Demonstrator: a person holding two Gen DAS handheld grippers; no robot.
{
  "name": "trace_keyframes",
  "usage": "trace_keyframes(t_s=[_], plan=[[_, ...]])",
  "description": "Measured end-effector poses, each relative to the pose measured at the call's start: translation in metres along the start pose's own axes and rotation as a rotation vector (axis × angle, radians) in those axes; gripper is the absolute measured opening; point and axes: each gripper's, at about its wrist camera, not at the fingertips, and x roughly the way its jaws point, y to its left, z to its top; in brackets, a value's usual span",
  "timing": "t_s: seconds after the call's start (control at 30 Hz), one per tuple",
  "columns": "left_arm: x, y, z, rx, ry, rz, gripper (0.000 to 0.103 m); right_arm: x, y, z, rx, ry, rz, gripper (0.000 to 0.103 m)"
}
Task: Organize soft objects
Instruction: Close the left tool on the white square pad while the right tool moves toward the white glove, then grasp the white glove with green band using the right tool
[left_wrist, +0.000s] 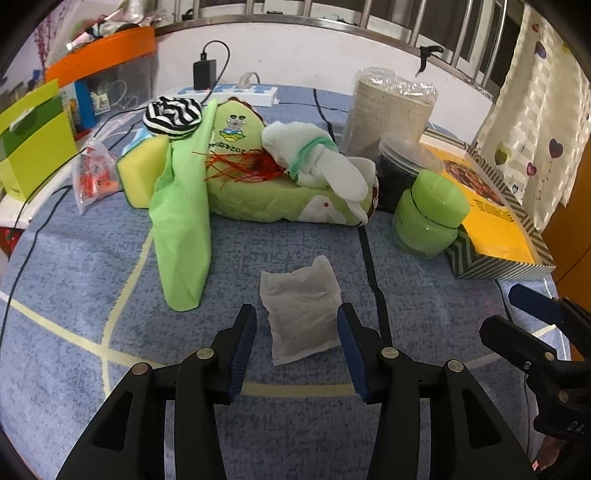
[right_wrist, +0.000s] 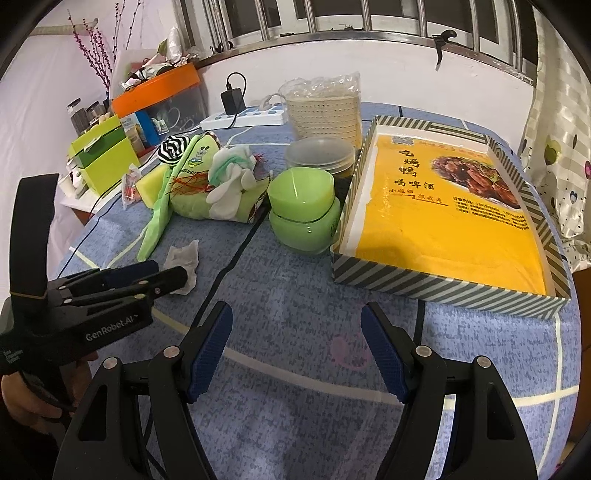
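Here the released left tool (left_wrist: 297, 334) straddles a crumpled, seemingly paper-like white pouch (left_wrist: 300, 315)

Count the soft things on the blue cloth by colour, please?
Green: 2, long folded green cloth, green plush cushion
White: 2, flat white pouch, bundled white gloves
Yellow: 1, yellow sponge block
Black-and-white: 1, striped fabric roll
Total: 6
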Motion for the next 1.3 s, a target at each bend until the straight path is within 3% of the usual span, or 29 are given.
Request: trace_keyframes(t_s=[0.27, 0.4, 0.53, 0.8, 1.3], plan=[[0.007, -0.006, 0.002, 0.046, -0.012, 0.045, 0.044, 0.008, 0.003, 0.006, -0.007, 0.006, 0.001, 0.073], [0.007, -0.004, 0.002, 0.047, -0.024, 0.046, 0.025, 0.010, 0.006, 0.010, -0.015, 0.005, -0.002, 0.073], [0.005, 0.002, 0.003, 0.036, -0.026, 0.035, 0.013, 0.012, 0.011, 0.014, -0.025, 0.002, -0.001, 0.073], [-0.003, 0.014, 0.003, 0.016, -0.043, 0.028, 0.007, 0.016, 0.028, 0.027, -0.065, -0.012, 0.013, 0.073], [-0.011, 0.049, 0.014, -0.056, -0.079, 0.047, 0.006, 0.042, 0.067, 0.078, -0.174, -0.050, 0.046, 0.073]])
